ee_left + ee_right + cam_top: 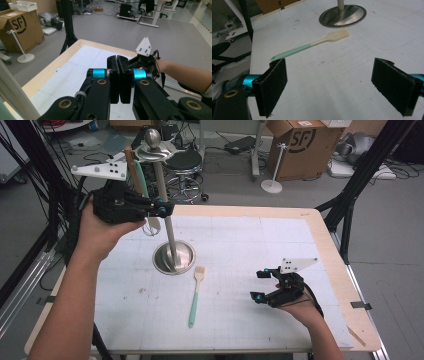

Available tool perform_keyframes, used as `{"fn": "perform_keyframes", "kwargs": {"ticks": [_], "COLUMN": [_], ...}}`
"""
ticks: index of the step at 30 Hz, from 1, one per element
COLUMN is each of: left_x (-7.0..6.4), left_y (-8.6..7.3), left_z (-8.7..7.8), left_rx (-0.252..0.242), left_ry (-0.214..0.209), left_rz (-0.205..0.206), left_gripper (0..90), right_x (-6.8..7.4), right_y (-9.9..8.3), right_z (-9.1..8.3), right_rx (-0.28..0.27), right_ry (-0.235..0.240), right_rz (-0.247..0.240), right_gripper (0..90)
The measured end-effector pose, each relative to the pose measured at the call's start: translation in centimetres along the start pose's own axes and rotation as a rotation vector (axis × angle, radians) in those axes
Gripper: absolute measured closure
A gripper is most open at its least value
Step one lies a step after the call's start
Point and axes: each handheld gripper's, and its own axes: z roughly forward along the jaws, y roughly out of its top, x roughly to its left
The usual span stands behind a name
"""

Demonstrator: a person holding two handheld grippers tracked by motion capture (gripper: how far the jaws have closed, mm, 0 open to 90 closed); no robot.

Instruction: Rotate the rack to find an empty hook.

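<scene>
White gridded table mat (280, 250), grey workshop floor (235, 180), left claw (161, 210) closed, right claw (261, 285) open

The stand (173, 257) sits on the table (330, 250) left of centre, with the brush (195, 295) lying just in front of its base, to the right. The left gripper (161, 210) is raised beside the stand's pole, at its left. The right gripper (258, 285) is low over the table, right of the brush and well apart from the stand.
</scene>
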Motion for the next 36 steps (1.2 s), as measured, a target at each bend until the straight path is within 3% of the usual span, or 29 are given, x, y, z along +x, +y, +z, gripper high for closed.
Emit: {"fn": "perform_keyframes", "kwargs": {"ticks": [2, 8, 17, 27, 36], "left_x": [0.1, 0.1, 1.1, 1.6, 2.5], "left_y": [0.4, 1.2, 1.2, 2.5, 2.3], "left_z": [0.1, 0.1, -2.5, -3.8, -4.6], "left_rx": [-0.008, -0.037, -0.099, -0.086, -0.124], "left_ry": [-0.006, 0.058, 0.132, 0.191, 0.249], "left_rz": [0.004, 0.005, -0.018, 0.0, -0.028], "left_gripper": [88.6, 87.4, 89.6, 89.7, 89.7], "right_x": [0.0, 0.0, 0.0, 0.0, -0.1], "right_y": [0.0, 0.0, 0.0, 0.0, 0.0], "right_z": [-0.1, -0.1, -0.1, -0.1, -0.2], "right_rx": [0.0, 0.0, -0.003, 0.0, -0.003], "right_ry": [0.001, 0.002, 0.001, 0.003, 0.003], "right_rz": [0.004, 0.006, 0.003, 0.009, 0.007], "right_gripper": [12.8, 12.8, 12.8, 12.8, 12.8]}}
